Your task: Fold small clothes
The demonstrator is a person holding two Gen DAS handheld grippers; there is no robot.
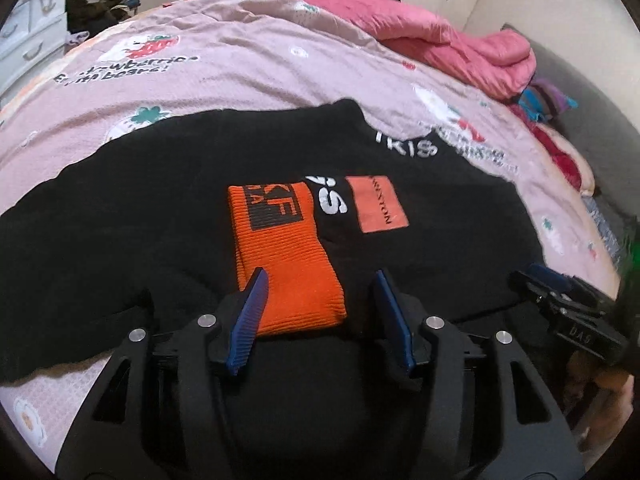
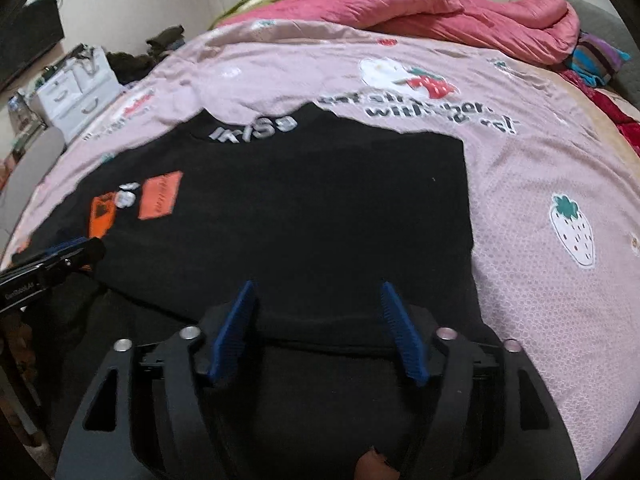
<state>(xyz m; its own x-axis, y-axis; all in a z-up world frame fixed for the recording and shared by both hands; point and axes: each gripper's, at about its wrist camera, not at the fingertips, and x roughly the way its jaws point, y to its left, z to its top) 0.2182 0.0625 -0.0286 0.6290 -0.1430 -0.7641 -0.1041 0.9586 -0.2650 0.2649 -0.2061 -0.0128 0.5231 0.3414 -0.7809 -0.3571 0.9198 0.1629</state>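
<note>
A black sweatshirt [image 1: 160, 200] lies spread flat on the bed, with white lettering at its collar and an orange patch [image 1: 378, 204] on its chest. Its sleeve is folded across the body, so the orange ribbed cuff [image 1: 288, 248] lies on the black cloth. My left gripper [image 1: 320, 272] stands open over the near end of that cuff, its left fingertip at the cuff's edge and its right one clear of it. My right gripper [image 2: 318, 283] is open over the sweatshirt's [image 2: 320, 200] near hem, nothing pinched. Each gripper shows at the edge of the other's view.
The pink strawberry-print bedsheet [image 2: 540, 200] surrounds the garment. A rumpled pink quilt [image 2: 440, 12] lies at the bed's far end, with striped cloth [image 2: 596, 60] beside it. White drawers [image 2: 72, 92] and dark clothes stand off the bed's left side.
</note>
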